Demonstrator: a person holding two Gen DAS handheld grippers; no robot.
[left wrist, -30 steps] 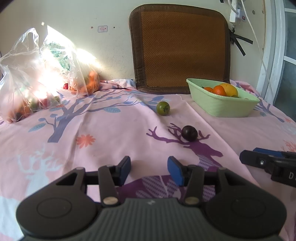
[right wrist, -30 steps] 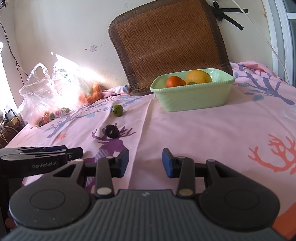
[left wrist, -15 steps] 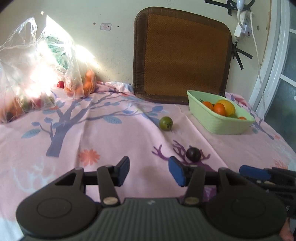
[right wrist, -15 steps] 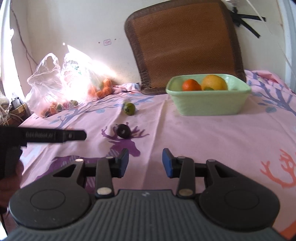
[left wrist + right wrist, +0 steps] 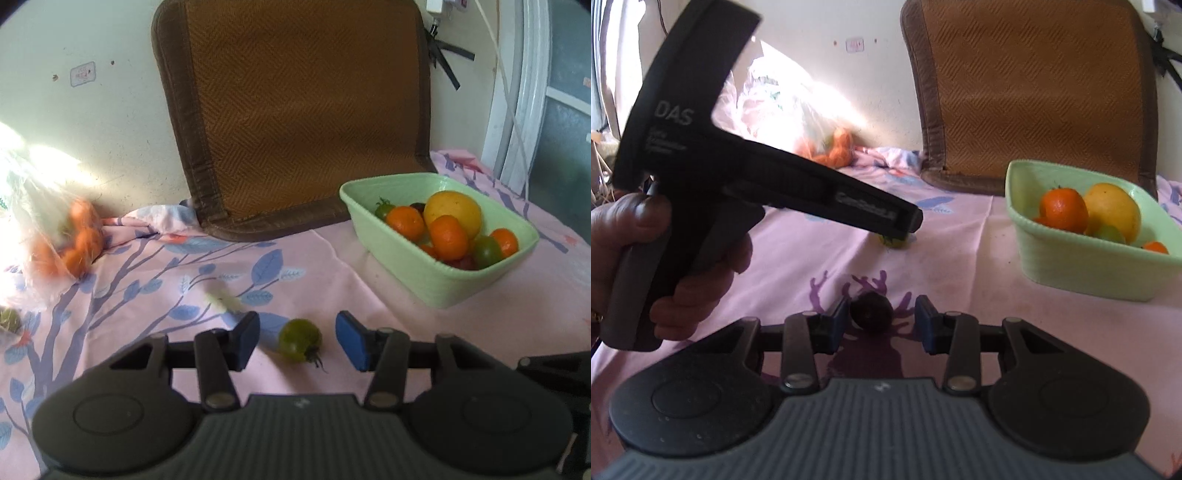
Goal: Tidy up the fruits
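A clear plastic bag of orange fruit (image 5: 75, 240) lies far left by the wall. The left gripper (image 5: 297, 341) has just been closing; the small green tomato (image 5: 300, 339) sits between its blue pads, untouched. The right gripper (image 5: 882, 325) stands open around the dark round plum (image 5: 871, 314). The pale green plastic basket of fruit (image 5: 439, 277) sits far right.

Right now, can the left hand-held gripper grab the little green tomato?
Probably yes. The green tomato lies on the pink cloth right between the open blue pads of the left hand-held gripper. Its jaws have just been closing, not yet touching it, and nothing blocks them.
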